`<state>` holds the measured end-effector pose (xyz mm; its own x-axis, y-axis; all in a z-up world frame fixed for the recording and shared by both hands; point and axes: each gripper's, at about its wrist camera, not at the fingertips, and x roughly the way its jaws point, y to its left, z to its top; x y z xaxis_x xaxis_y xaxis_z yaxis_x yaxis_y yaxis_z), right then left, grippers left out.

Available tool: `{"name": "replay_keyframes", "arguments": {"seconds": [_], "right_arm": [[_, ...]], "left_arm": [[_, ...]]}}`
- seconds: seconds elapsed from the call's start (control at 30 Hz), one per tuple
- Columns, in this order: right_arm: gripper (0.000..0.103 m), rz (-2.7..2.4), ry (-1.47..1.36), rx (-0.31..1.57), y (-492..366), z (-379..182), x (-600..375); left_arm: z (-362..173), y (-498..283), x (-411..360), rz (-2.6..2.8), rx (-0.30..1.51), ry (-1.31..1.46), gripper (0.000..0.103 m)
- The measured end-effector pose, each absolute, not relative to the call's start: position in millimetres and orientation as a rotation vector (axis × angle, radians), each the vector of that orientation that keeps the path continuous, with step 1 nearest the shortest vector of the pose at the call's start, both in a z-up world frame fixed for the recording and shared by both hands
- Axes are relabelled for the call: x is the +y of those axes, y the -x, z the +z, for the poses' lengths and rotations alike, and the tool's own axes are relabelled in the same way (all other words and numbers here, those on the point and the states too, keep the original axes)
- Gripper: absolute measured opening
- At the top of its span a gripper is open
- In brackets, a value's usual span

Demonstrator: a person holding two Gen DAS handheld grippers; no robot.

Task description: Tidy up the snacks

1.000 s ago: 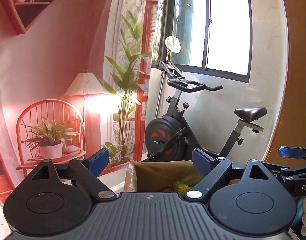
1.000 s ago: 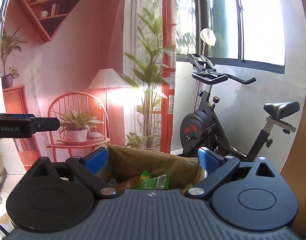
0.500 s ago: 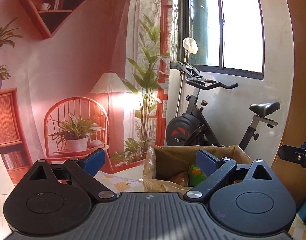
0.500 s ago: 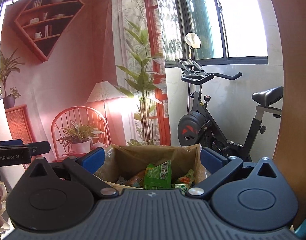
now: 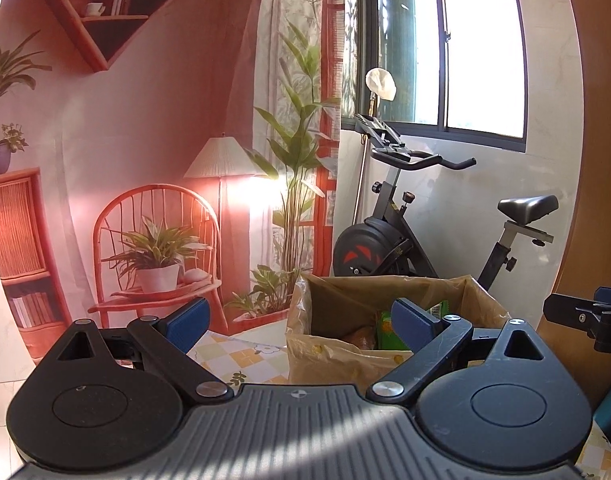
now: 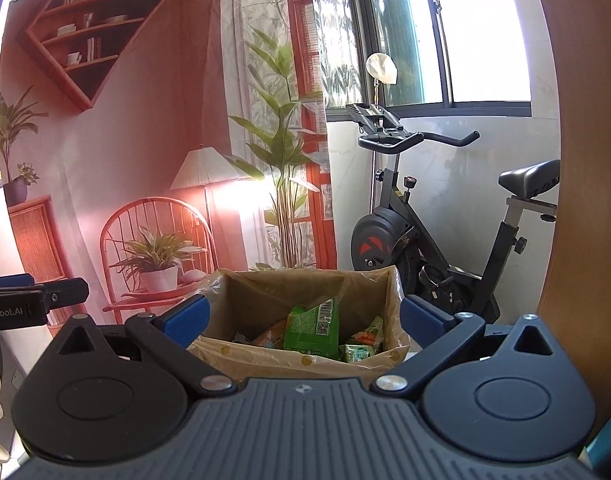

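Checkered tablecloth [image 5: 241, 354] newly visible, exercise bike [image 6: 437, 232] behind.

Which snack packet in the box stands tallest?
The big green packet with the barcode, upright mid-box; the orange packet and small green one sit lower.

A black exercise bike [image 6: 437, 236] stands by the white wall under a window [image 6: 449, 32]. A white cloth [image 6: 381, 68] hangs on a thin pole behind its handlebars. To the left hangs a pink printed backdrop [image 5: 157, 128] that shows a lamp, a red chair with a potted plant, a tall plant and a triangular bookshelf. The worktop [image 5: 241, 354] has a checked yellow cover with flowers.
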<state>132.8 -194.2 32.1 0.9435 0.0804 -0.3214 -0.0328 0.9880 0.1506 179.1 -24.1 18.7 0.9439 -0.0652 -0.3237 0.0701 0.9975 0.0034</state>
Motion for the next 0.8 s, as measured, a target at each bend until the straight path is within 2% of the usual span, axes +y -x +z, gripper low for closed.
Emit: {"name": "replay_keyframes", "arguments": {"seconds": [0.8], "right_arm": [[0.103, 0.077, -0.13, 0.351, -137.1, 26.7, -188.6]], "left_arm": [[14.5, -178.1, -24.5, -0.057, 0.357, -0.023, 0.098]]}}
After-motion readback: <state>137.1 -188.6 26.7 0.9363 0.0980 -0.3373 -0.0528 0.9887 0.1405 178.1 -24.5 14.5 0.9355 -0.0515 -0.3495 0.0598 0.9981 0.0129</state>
